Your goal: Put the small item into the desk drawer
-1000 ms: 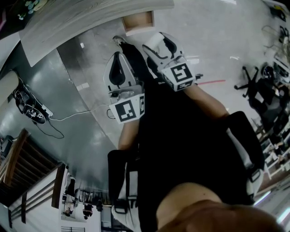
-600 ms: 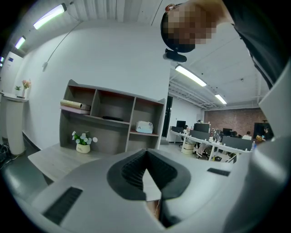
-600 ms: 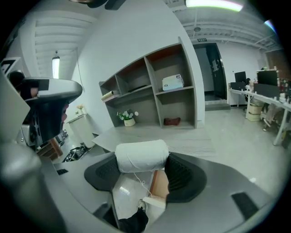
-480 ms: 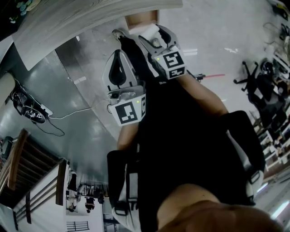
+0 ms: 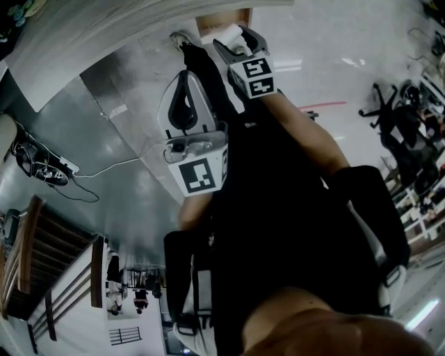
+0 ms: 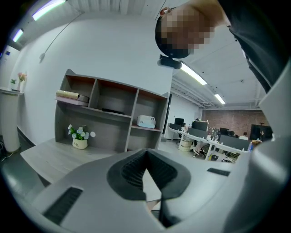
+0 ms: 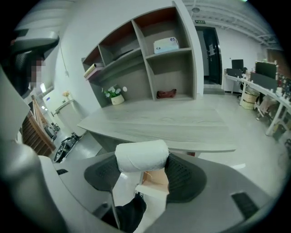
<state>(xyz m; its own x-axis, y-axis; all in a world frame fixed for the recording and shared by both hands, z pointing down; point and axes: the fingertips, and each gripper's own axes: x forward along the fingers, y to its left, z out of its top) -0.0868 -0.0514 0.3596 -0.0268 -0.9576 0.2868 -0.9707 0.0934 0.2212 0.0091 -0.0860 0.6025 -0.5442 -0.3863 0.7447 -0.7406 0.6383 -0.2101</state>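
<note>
Looking down from the head view, the right forearm (image 5: 306, 135) is stretched forward, bare below a dark sleeve. It carries the right hand-held gripper (image 5: 235, 42) up to the counter's (image 5: 104, 28) front edge. A small white roll (image 5: 229, 32) sits in its jaws just beside the open drawer (image 5: 221, 19), whose wooden inside shows. The left hand-held gripper (image 5: 183, 78) is held closer to the body, jaws pointing forward over the glossy grey floor (image 5: 118, 181). Office chairs (image 5: 389, 125) stand far off at the right.

In the left gripper view, the left hand-held gripper (image 6: 146, 154) has its jaws meeting at the tips with nothing between them. Beyond lie the pale wood-grain counter (image 6: 54, 157), a grey shelf unit (image 6: 113, 113) and a potted plant (image 6: 80, 136). An open office lies behind.

In the right gripper view, the right hand-held gripper (image 7: 143, 164) is clamped on the small white roll (image 7: 142, 155), a pad pressing each end. The roll lies level, its long axis running from jaw to jaw, parallel to the counter's (image 7: 173, 125) front edge. It hangs above the open drawer (image 7: 155, 178), which is under that edge. The shelf unit (image 7: 150, 54) and potted plant (image 7: 116, 94) stand at the back of the counter.
</note>
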